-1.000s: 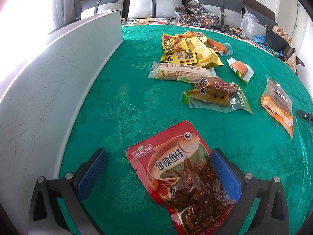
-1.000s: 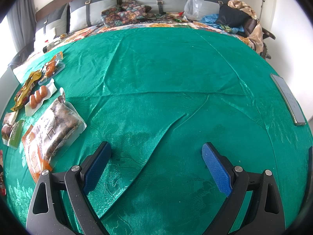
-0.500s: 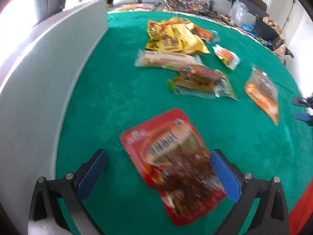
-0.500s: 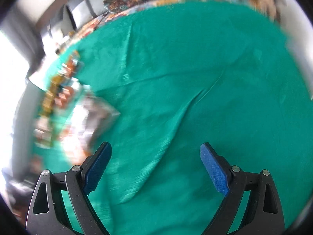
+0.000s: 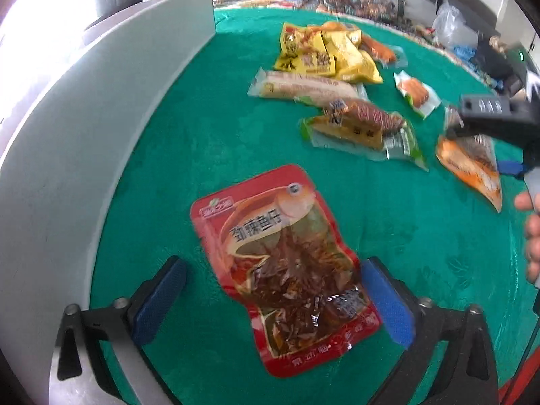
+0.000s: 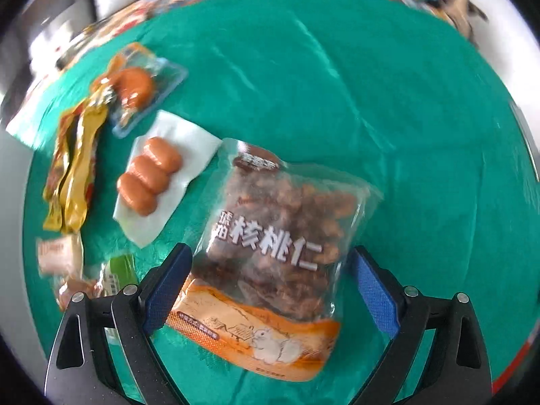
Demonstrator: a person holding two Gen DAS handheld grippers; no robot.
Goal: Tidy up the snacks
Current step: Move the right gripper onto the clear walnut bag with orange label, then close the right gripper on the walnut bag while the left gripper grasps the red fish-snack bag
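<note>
My left gripper (image 5: 273, 303) is open over a red fish-snack pouch (image 5: 283, 260) that lies flat on the green cloth between its fingers. My right gripper (image 6: 270, 290) is open around a clear and orange walnut bag (image 6: 280, 256) lying on the cloth. The same bag (image 5: 472, 165) shows at the right of the left wrist view, under the right gripper body. A sausage pack (image 6: 158, 175), yellow packets (image 6: 74, 155) and a drumstick pack (image 6: 135, 87) lie left of the walnut bag.
A pale board (image 5: 84, 128) stands along the left edge of the green cloth (image 5: 209, 135). Yellow packets (image 5: 324, 57), a long bread pack (image 5: 303, 87) and a brown meat pack (image 5: 364, 128) lie mid-table. Cushions and bags sit beyond the far edge.
My right gripper has swung left from bare cloth to sit over the walnut bag. My left gripper has pulled back a little from the red pouch, which has not moved.
</note>
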